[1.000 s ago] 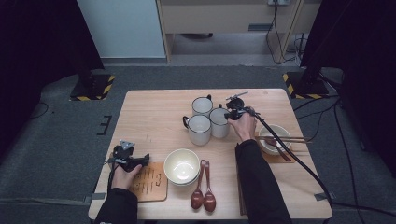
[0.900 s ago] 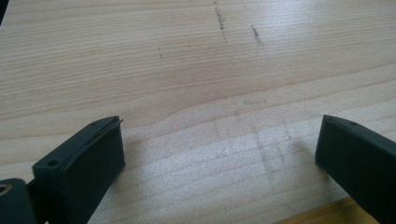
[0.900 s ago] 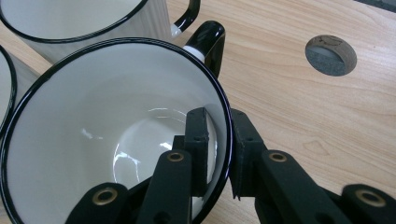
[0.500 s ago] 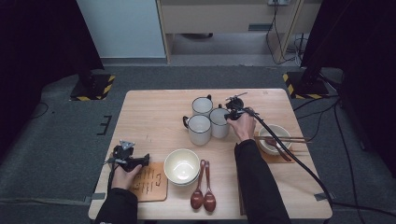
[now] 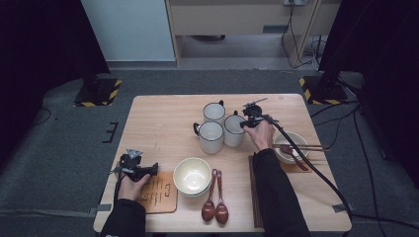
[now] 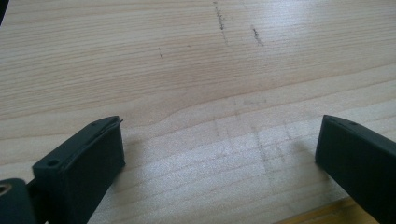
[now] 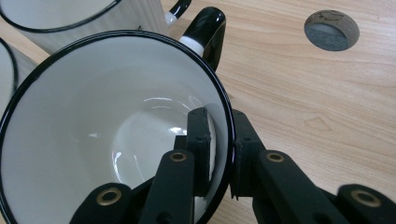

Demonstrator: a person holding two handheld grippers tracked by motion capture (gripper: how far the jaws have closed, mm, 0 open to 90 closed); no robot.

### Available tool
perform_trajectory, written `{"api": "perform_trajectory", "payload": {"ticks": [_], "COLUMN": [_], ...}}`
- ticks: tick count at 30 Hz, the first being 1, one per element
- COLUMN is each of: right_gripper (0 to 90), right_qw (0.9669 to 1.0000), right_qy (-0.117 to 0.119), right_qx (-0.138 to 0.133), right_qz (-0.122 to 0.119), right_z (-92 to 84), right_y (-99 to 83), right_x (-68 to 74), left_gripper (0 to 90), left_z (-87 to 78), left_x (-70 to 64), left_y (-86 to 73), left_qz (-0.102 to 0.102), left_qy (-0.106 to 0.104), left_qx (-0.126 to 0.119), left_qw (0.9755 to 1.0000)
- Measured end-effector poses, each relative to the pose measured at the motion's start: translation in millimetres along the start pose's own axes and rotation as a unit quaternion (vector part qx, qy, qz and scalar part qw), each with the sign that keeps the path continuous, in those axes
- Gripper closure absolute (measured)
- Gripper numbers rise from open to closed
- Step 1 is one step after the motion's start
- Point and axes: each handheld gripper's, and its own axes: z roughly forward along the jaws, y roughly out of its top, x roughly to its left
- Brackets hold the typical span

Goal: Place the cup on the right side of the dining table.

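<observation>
Three white mugs with black rims stand together at the table's far middle. My right gripper (image 5: 245,123) (image 7: 222,140) is shut on the wall of the right-hand mug (image 5: 233,131) (image 7: 93,121), with one jaw inside the rim and the other outside. The mug stands on the table, its black handle (image 7: 208,32) pointing away. The other two mugs (image 5: 214,112) (image 5: 211,137) sit right beside it. My left gripper (image 5: 150,169) (image 6: 224,158) rests low at the near left, jaws wide open over bare wood with nothing between them.
A wooden board with writing (image 5: 159,191) lies by my left hand, a cream bowl (image 5: 191,175) to its right, then two brown spoons (image 5: 215,207). A bowl with chopsticks across it (image 5: 292,146) sits on a mat at the right. A round cable hole (image 7: 331,30) is in the tabletop.
</observation>
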Motion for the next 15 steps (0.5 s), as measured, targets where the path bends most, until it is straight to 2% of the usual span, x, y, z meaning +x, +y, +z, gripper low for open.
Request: {"api": "perform_trajectory", "payload": {"ticks": [5,15], "right_gripper": [81.5,82.4], "right_qw": [1.0,0.9996], "right_qy": [0.005,0.009], "right_qx": [-0.001,-0.025], "right_qz": [-0.001,0.004], "right_z": [-6.2,-19.1], "right_y": [1.1,2.5], "right_x": [-0.8,-6.3], "left_gripper": [0.2,0.2], "left_z": [0.0,0.0], "left_x": [0.0,0.0], "left_y": [0.0,0.0], "left_qz": [0.0,0.0], "left_qy": [0.0,0.0], "left_qx": [0.0,0.0], "left_qw": [1.0,1.0]}}
